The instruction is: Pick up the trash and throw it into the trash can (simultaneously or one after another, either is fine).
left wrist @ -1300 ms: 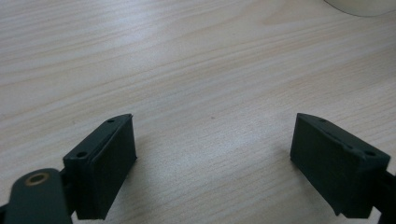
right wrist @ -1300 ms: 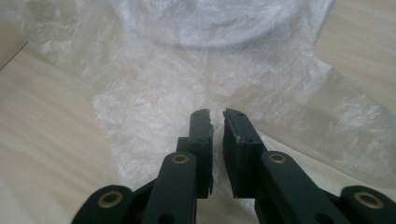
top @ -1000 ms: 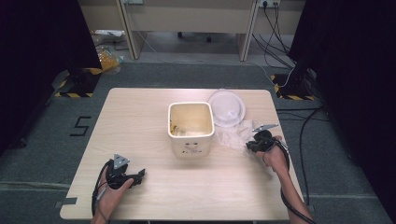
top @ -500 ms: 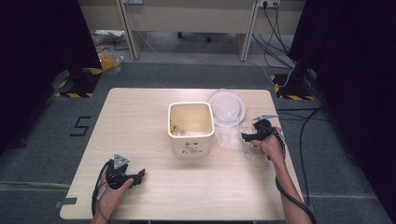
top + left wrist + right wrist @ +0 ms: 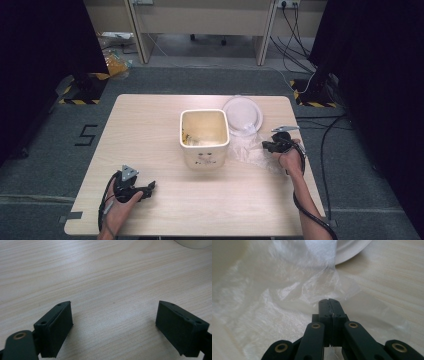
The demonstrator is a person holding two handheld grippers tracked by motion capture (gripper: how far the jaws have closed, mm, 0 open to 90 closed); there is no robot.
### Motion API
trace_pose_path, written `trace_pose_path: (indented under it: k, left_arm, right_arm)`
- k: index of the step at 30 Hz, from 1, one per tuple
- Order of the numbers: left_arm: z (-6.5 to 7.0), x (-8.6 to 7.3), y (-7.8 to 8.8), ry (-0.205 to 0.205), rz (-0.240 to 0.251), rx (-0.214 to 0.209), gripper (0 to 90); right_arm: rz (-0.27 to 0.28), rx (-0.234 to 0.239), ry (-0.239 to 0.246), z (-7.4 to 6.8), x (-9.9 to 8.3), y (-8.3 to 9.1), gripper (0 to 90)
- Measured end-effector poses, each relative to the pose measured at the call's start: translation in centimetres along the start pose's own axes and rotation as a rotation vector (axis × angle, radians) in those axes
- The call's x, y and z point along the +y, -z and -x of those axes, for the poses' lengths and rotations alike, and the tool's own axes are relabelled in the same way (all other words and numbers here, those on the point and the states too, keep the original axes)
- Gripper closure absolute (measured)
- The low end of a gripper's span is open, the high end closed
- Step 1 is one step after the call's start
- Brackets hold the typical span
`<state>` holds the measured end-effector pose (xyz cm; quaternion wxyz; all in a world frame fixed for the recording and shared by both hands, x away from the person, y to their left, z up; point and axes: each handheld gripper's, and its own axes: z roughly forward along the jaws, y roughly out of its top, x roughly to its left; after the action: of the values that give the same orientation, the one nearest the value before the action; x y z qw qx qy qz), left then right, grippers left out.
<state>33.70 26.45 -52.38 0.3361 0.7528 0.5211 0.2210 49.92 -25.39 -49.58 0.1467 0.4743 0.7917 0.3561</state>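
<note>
A cream square bin [image 5: 202, 155] stands mid-table with scraps inside. A round white lid [image 5: 242, 112] lies at its right rear. Crumpled clear plastic film [image 5: 247, 147] lies right of the bin. My right gripper [image 5: 267, 146] is at the film's right edge. In the right gripper view its jaws [image 5: 329, 301] have just closed and are shut on a fold of the film [image 5: 287, 297], with the lid [image 5: 352, 247] beyond. My left gripper [image 5: 150, 189] rests near the front left of the table, and in its own view [image 5: 115, 325] it is open over bare wood.
The wooden table [image 5: 150, 125] has its right edge just beyond my right hand. Cables [image 5: 325, 135] trail on the floor to the right. The bin's base [image 5: 192, 242] peeks in at the top of the left gripper view.
My right gripper has shifted slightly toward the film and away from the table's front. The left hand has not moved.
</note>
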Motion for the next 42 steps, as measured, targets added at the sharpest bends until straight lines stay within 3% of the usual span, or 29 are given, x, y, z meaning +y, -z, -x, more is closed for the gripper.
trace_pose_path:
  k: [5,10,25,33,42]
  left_arm:
    - [0.0,0.0,0.0,0.0,0.0,0.0,13.1]
    - [0.0,0.0,0.0,0.0,0.0,0.0,13.1]
    - [0.0,0.0,0.0,0.002,0.0,-0.001,13.1]
    - [0.0,0.0,0.0,0.002,0.0,-0.001,13.1]
    - [0.0,0.0,0.0,0.002,0.002,0.0,13.1]
  right_arm:
    - [0.079,0.0,-0.009,0.1,1.5,3.2,90.0]
    - [0.149,0.006,0.016,-0.5,3.7,6.5,90.0]
    - [0.312,0.059,0.056,-2.4,9.1,12.6,90.0]
    - [0.371,0.103,0.074,-3.8,11.8,14.5,90.0]
    - [0.396,0.177,0.13,-6.5,13.8,15.7,90.0]
